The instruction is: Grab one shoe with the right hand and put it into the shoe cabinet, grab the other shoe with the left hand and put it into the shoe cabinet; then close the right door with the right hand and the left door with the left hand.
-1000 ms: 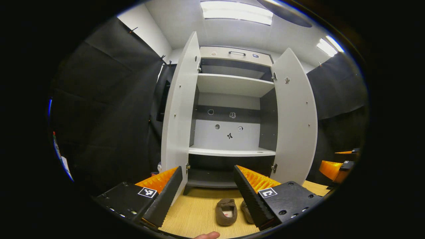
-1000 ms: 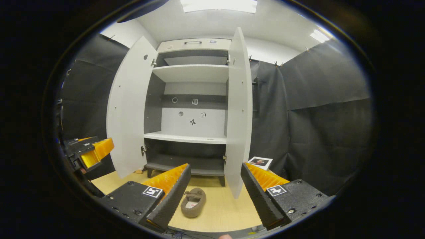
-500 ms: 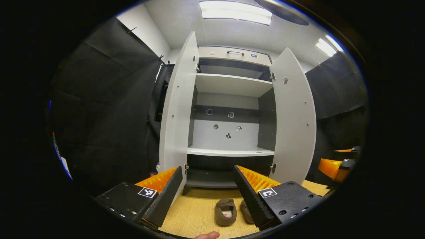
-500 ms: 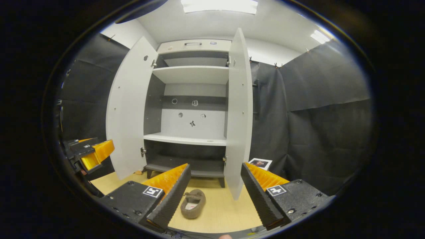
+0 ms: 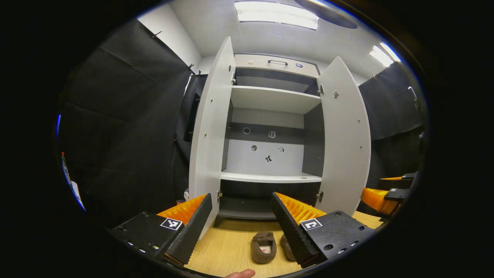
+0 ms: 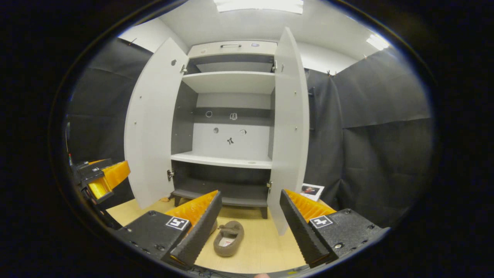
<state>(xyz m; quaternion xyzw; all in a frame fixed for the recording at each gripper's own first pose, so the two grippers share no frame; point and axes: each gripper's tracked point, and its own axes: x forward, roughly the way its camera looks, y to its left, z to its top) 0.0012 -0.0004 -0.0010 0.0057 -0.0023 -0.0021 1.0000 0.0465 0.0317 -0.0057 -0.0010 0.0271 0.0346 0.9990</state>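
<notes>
A white shoe cabinet point(image 5: 270, 177) point(image 6: 222, 159) stands with both doors wide open and bare shelves. Its left door point(image 5: 210, 127) point(image 6: 150, 123) and right door point(image 5: 345, 135) point(image 6: 289, 123) swing out toward me. On the wooden floor in front lies a brown slipper-like shoe point(image 5: 263, 247) point(image 6: 229, 243). The second shoe point(image 5: 286, 247) is half hidden behind my left gripper's finger. My left gripper point(image 5: 240, 197) point(image 6: 102, 179) is open and holds nothing. Above the floor, my right gripper point(image 6: 251, 193) point(image 5: 380, 197) is also open, short of the shoe.
A small printed card point(image 6: 310, 190) lies on the floor beside the right door. Black cloth walls close in on both sides. A person's fingertip point(image 5: 241, 274) shows at the bottom edge. The wooden floor point(image 5: 227, 247) stretches before the cabinet.
The right gripper has shifted slightly, so the cabinet sits a bit more to the right and closer in its view. The left gripper has barely moved. Both stay open.
</notes>
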